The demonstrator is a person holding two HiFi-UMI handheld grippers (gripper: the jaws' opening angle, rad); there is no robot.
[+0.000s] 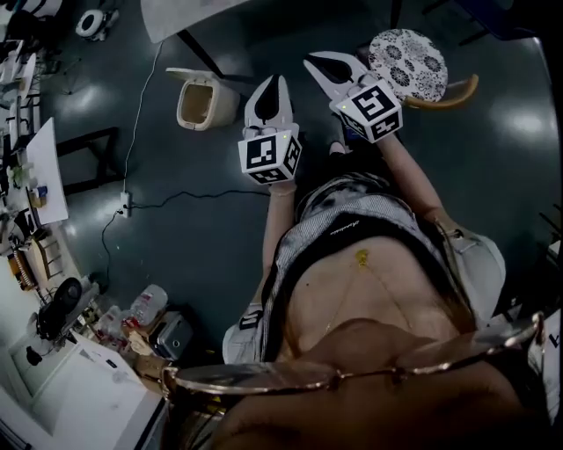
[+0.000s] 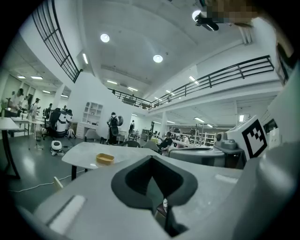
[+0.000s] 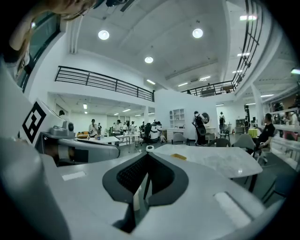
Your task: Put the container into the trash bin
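Observation:
A small yellow container [image 2: 105,159] lies on a white table [image 2: 84,152] some way ahead of my left gripper [image 2: 151,157]. The right gripper view shows the same container [image 3: 178,156] on the table [image 3: 220,161], beyond my right gripper [image 3: 149,153]. In the head view both grippers are held up in front of the person's chest, the left gripper [image 1: 271,88] beside the right gripper [image 1: 330,66]. Each has its jaws shut tip to tip with nothing between them. A cream trash bin [image 1: 204,101] stands open on the dark floor, left of the left gripper.
The white table's corner [image 1: 180,13] shows at the top of the head view. A round patterned stool [image 1: 406,61] stands to the right. A cable and power strip [image 1: 125,209] cross the floor. Clutter [image 1: 149,321] and desks line the left. People stand far off in the hall.

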